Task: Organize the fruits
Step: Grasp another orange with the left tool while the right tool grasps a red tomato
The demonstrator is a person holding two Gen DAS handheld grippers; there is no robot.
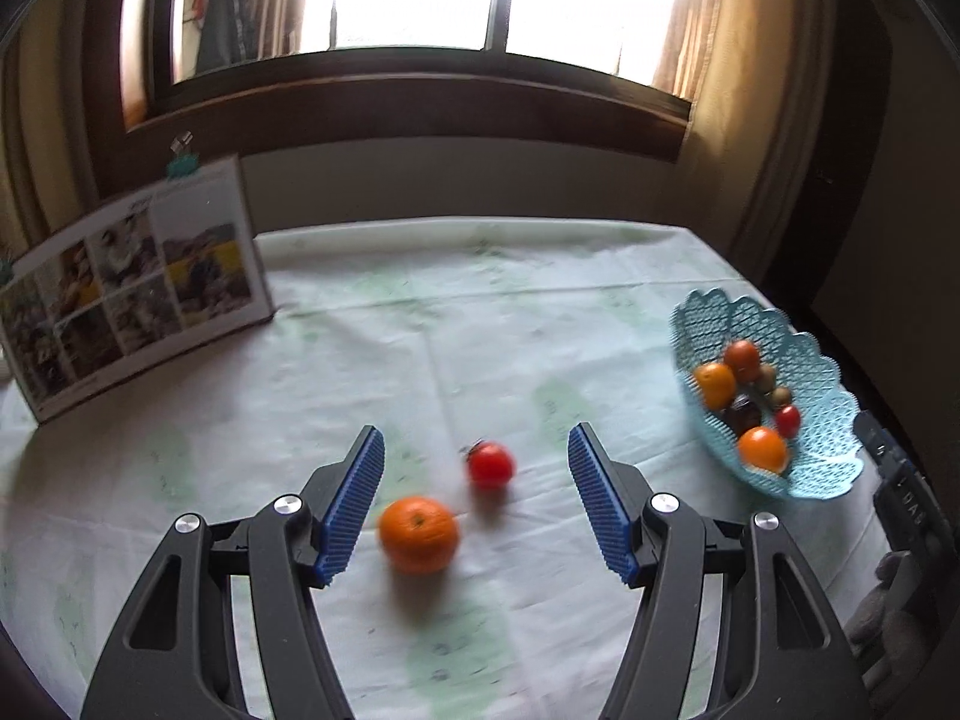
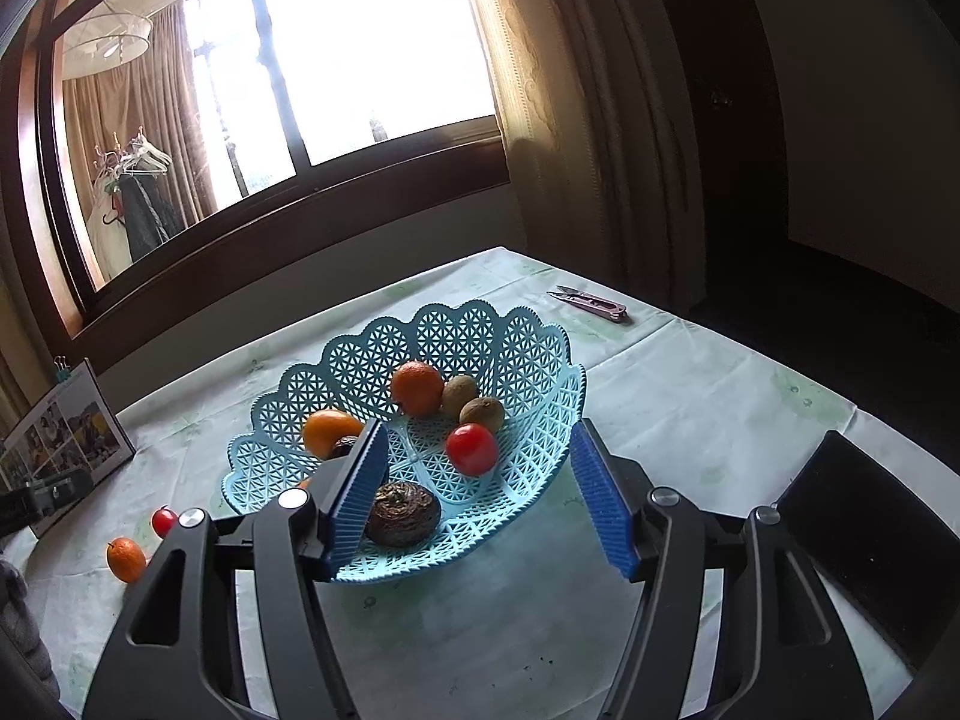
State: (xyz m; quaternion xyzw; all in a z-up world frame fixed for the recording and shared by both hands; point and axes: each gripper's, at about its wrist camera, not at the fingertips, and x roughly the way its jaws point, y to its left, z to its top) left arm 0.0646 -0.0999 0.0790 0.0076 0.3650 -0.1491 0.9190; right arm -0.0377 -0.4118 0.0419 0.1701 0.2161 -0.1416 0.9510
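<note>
A loose orange (image 1: 418, 534) and a small red tomato (image 1: 491, 465) lie on the pale green tablecloth. My left gripper (image 1: 475, 433) hovers open over them; the orange sits near its left finger, untouched. The same orange (image 2: 126, 558) and tomato (image 2: 163, 521) show at the left in the right wrist view. A light blue lattice basket (image 2: 456, 315) holds two oranges, two kiwis, a red tomato (image 2: 471, 449) and a dark brown fruit (image 2: 401, 513). My right gripper (image 2: 478, 429) is open above the basket's near side and grips nothing.
A photo calendar (image 1: 138, 294) stands at the table's back left. Small pink snips (image 2: 591, 304) lie behind the basket near the far edge. A dark chair back (image 2: 858, 534) rises at the right edge. The basket (image 1: 822, 456) sits at the table's right side.
</note>
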